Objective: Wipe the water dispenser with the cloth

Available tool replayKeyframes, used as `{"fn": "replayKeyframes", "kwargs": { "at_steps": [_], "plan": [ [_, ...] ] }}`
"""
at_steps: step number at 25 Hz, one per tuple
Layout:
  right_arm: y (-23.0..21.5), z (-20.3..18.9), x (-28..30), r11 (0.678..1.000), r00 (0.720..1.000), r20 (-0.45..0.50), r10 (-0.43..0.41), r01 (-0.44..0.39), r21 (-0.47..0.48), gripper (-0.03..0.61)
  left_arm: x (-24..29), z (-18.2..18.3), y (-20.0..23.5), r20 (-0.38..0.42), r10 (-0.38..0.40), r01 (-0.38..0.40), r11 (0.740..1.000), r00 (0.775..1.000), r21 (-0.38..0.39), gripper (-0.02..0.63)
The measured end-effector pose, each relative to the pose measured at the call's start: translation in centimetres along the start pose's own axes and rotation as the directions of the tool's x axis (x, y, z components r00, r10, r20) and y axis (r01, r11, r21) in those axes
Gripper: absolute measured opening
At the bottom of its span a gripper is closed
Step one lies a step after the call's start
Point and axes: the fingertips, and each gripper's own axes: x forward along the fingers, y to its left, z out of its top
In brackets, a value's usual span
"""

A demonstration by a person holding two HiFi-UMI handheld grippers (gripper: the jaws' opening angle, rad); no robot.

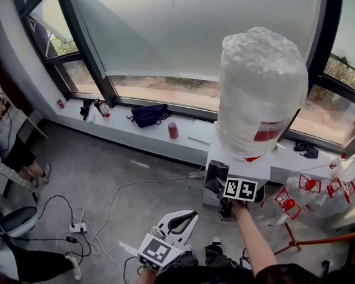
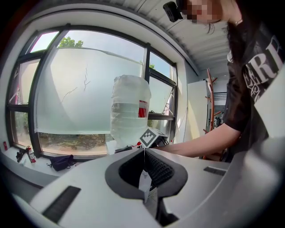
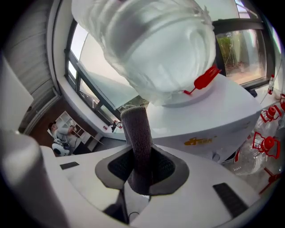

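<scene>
Right tongs pinching cloth at dispenser; left tongs pressed together, idle. Risk: a hard sideways push may jolt the bottle or drag the cloth loose

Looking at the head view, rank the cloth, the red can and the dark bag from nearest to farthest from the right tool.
1. The cloth, clamped in the right tool.
2. The red can, on the windowsill behind.
3. The dark bag, farther left along it.
</scene>
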Motion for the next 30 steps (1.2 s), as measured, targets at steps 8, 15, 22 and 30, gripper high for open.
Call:
{"fn": "replayKeyframes", "kwargs": {
  "at_steps": [8,15,22,30],
  "plan": [
    [-5.0,0.5,-0.4,0.973,0.997,0.012,0.078,-0.079,0.218,0.103,1.5,0.3,0.7,-0.015,0.074,-0.075,0.997,0.997,-0.003,0.017],
    [-11.6,1.5,-5.4,0.966,0.998,0.055,0.038,-0.051,0.252,0.103,5.2,0.5,-0.8,-0.025,0.048,-0.047,0.999,0.999,0.022,0.017],
    [-17.6,2.3,-9.6,0.968,0.996,0.077,-0.038,0.017,0.25,0.103,8.9,1.2,-3.7,-0.013,-0.015,0.015,0.999,1.0,0.033,0.017],
    [-20.3,2.5,-12.2,0.98,0.993,0.075,-0.09,0.075,0.182,0.101,10.3,1.9,-4.7,0.044,-0.056,0.056,0.998,0.997,-0.005,0.017]
  ]
}}
